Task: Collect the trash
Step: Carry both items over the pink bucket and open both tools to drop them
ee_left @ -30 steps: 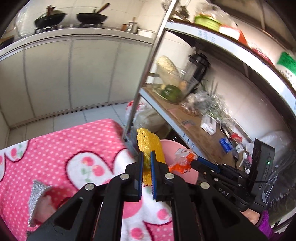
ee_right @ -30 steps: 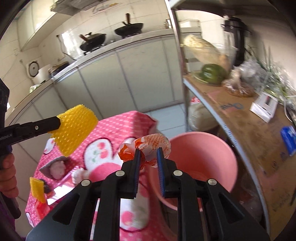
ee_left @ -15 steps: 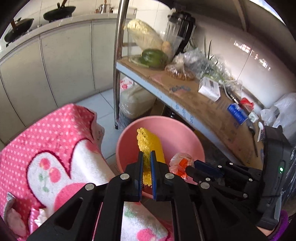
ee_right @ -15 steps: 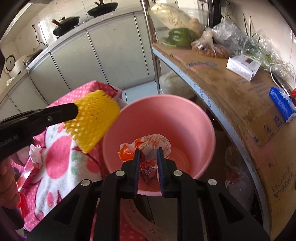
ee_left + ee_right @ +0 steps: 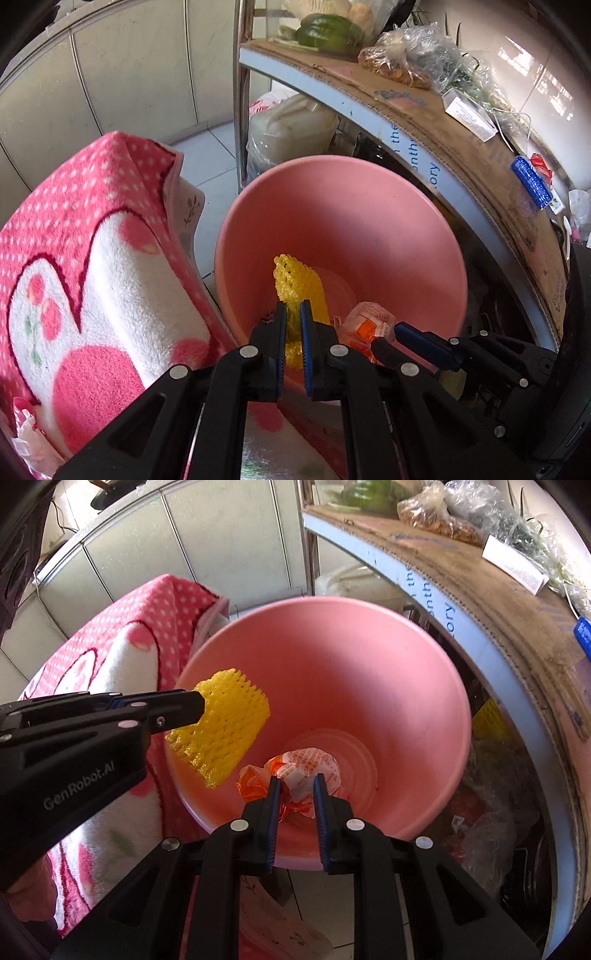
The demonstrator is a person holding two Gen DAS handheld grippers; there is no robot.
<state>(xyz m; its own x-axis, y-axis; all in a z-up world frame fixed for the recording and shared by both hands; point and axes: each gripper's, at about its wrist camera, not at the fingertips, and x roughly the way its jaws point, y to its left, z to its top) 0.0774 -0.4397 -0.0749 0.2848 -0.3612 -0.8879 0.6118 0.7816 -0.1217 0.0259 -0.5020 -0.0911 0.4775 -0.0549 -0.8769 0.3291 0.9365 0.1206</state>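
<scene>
I hold two bits of trash over the pink bucket [image 5: 424,686], one in each hand. My left fingers [image 5: 292,308] are nearly closed and pinch the yellow foam net [image 5: 221,731]. It is soft, so a light squeeze keeps it. My right fingers [image 5: 297,782] sit a bit wider and grip the orange and white wrapper [image 5: 306,770], which is crumpled and fat. Both point down into the bucket, so the trash can drop straight in and not on the pink blanket [image 5: 92,266] beside it. The bucket stands on the floor between the blanket and the shelf [image 5: 461,122]. I think the bucket is empty at the bottom, but my trash hides part of it.
</scene>
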